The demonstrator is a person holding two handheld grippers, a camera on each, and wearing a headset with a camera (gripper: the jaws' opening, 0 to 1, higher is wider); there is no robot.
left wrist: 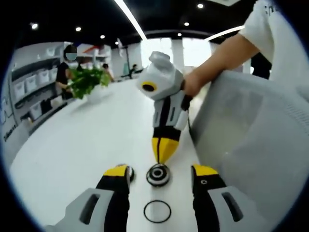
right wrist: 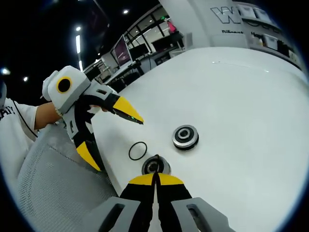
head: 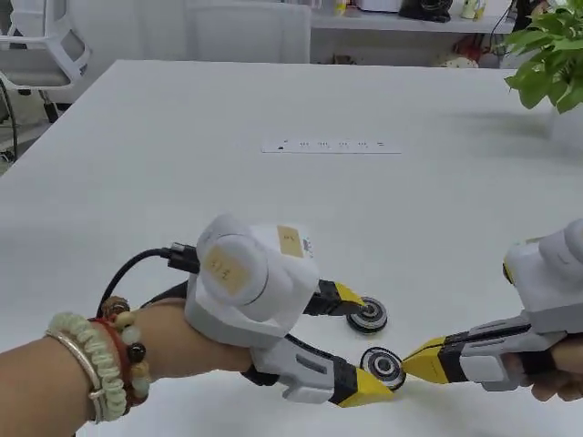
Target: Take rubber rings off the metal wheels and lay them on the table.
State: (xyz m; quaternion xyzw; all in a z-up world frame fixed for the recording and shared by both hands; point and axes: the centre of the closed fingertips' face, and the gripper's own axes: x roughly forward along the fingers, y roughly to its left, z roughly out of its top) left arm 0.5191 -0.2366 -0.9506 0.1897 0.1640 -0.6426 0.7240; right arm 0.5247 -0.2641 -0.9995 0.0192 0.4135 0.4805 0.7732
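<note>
Rubber ring (left wrist: pixel 157 211) lies between left claw's (left wrist: pixel 161 173) spread jaws (plant (left wrist: pixel 87 79) well apart).

Table (head: pixel 182 137) mostly open; flat strip (head: pixel 331 146), perhaps sockets, lies midway

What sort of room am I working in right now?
Probably an open-plan office or lab: a long white table, an office chair beside it, a potted plant, and wall shelves of bins.

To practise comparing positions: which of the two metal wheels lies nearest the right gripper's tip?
The near wheel, right at the shut tips of the right gripper. The other wheel lies apart, farther out on the table.
</note>
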